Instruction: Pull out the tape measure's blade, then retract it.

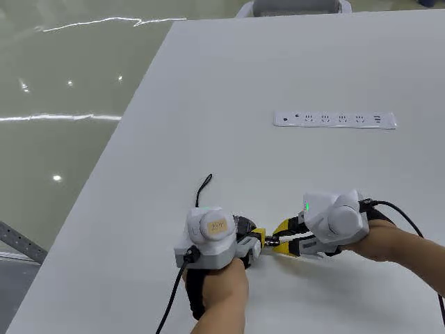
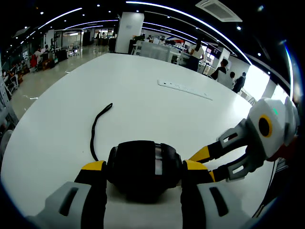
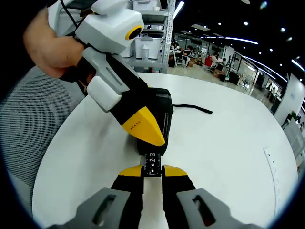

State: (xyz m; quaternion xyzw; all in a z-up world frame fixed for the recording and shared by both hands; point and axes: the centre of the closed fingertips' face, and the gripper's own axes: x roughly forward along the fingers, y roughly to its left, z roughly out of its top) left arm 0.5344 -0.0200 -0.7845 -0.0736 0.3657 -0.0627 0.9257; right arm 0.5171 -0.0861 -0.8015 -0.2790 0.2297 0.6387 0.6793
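On white table (image 1: 278, 76), left gripper (image 2: 144, 168) closed around black tape measure (image 2: 143, 153), right gripper (image 3: 152, 172) pinching blade (image 3: 152, 161) tip, blade out only a little.

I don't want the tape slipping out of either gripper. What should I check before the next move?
1. Left gripper clamped on the tape measure case: ok, a jaw on each side of it.
2. Right gripper closed on the blade: ok, it is pinched at its end.
3. Blade straight between case and right gripper: ok, a short length is out and no kink shows.
4. Strap away from the jaws: ok, it lies loose on the table beyond the case.
5. Power strip out of the pulling path: ok, it lies far up the table.
6. Blade lock released: cannot tell.
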